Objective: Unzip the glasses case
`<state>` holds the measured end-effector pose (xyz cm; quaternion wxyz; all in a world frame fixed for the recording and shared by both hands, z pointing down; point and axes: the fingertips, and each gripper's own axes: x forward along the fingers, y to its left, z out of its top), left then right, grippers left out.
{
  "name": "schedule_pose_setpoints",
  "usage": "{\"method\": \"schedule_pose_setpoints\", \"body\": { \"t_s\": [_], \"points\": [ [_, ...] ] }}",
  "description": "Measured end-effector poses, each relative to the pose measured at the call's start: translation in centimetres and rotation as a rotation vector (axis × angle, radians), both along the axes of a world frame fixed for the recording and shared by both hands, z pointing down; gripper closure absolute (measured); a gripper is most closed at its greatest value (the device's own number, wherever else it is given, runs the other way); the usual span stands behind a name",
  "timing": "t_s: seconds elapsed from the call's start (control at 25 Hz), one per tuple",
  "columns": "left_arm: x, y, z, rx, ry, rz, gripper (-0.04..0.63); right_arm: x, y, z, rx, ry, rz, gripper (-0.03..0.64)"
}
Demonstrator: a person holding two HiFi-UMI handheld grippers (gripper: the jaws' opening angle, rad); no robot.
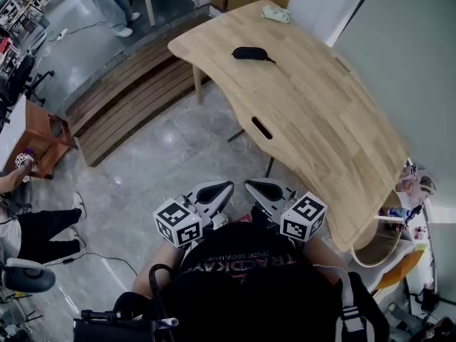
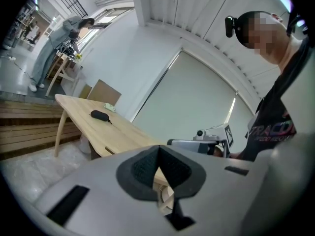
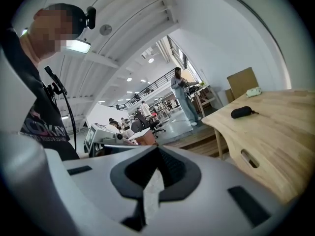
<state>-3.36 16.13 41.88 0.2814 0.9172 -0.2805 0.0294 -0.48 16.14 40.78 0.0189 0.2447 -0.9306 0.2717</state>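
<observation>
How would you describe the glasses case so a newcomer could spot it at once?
Find the long, light wooden table with the curved edge. Toward its far end lies the glasses case. It is the small black oval pouch, unlike the pale green packet at the far corner.

The person's black shirt [image 1: 246, 291] reads "TRACKDAY", upside down; the smaller line under it is illegible.

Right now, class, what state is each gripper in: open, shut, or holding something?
Left gripper: shut, nothing between its jaws.
Right gripper: shut, nothing between its jaws.
</observation>
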Motion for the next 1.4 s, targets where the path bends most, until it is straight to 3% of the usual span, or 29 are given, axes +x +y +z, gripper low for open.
{"method": "schedule_pose_setpoints", "body": {
  "t_s": [0.16,0.44,0.72,1.12,1.4],
  "points": [
    [-0.5,0.0,-0.5,0.024,0.030,-0.011,0.584,-0.4,0.5,-1.9,0.070,-0.085,-0.035,0.600],
    [-1.2,0.3,-1.0,0.034,0.081,-0.019,0.584,-0.8,0.5,-1.9,0.083,-0.073,-0.030,0.600],
    [-1.6,0.4,-0.9,0.040,0.071,-0.026,0.583,-1.0,0.4,-1.3,0.082,-0.031,-0.011,0.600],
    [-3.7,0.4,-1.0,0.044,0.045,-0.100,0.583,-1.3,0.6,-1.6,0.084,-0.030,0.014,0.600],
    [-4.3,0.3,-0.8,0.042,0.029,-0.107,0.584,-1.7,0.2,-1.5,0.076,-0.036,0.017,0.600]
  ]
}}
